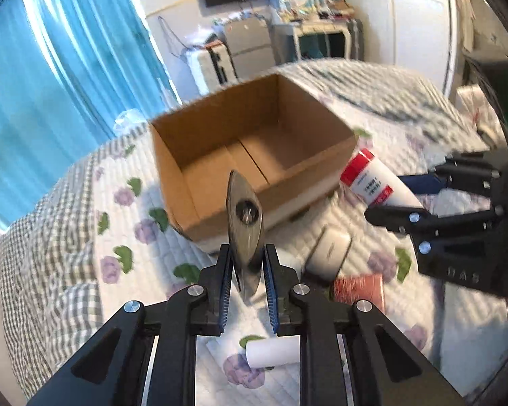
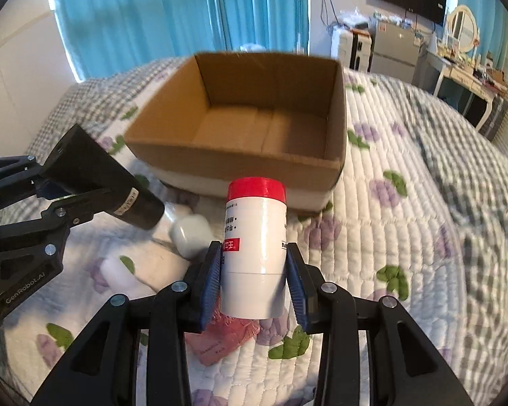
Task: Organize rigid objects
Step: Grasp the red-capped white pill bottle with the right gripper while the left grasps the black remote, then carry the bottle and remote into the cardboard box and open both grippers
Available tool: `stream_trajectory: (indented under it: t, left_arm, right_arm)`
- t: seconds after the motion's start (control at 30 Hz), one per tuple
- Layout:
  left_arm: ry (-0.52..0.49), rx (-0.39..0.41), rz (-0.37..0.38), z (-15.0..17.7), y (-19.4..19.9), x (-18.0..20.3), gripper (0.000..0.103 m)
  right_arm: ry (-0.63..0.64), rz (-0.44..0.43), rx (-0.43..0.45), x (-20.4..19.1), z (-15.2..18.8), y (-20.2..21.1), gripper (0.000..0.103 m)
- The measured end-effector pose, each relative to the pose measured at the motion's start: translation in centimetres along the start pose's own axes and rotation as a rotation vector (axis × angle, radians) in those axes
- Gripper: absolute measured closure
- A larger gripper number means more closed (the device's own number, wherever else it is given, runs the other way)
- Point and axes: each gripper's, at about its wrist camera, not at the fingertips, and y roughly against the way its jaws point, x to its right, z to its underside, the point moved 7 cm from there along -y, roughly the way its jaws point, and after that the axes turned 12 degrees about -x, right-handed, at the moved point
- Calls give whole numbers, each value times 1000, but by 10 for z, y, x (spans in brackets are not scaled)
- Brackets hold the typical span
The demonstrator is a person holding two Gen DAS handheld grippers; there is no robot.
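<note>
Left wrist view: my left claw [image 1: 247, 272] is clamped on a black tube [image 1: 245, 233], seen end-on at frame centre, raised above the quilted bed [image 1: 84, 237]. The open cardboard box [image 1: 250, 150] sits just beyond, its near rim facing me. At right, my right claw [image 1: 420, 199] holds the red-capped bottle [image 1: 372, 181] beside the box's corner. A white case [image 1: 330, 250], a pink packet [image 1: 357, 287] and a white roll [image 1: 274, 352] lie below.

Right wrist view: the right claw [image 2: 254, 270] grips the bottle [image 2: 255, 243] upright at centre. The box [image 2: 244, 165] stands open ahead, with bare quilt [image 2: 406, 237] to the right. The left claw [image 2: 67, 203] and tube [image 2: 101, 179] crowd the left edge.
</note>
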Motion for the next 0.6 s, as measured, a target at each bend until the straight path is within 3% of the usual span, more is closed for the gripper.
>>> stream_trajectory:
  t: [0.37, 0.6]
  left_arm:
    - [81, 103, 26, -70, 44, -34, 85]
    - [99, -15, 50, -104, -16, -40, 85]
  right_arm:
    - [39, 5, 164, -4, -64, 58, 66]
    - [12, -3, 163, 15, -97, 37, 66]
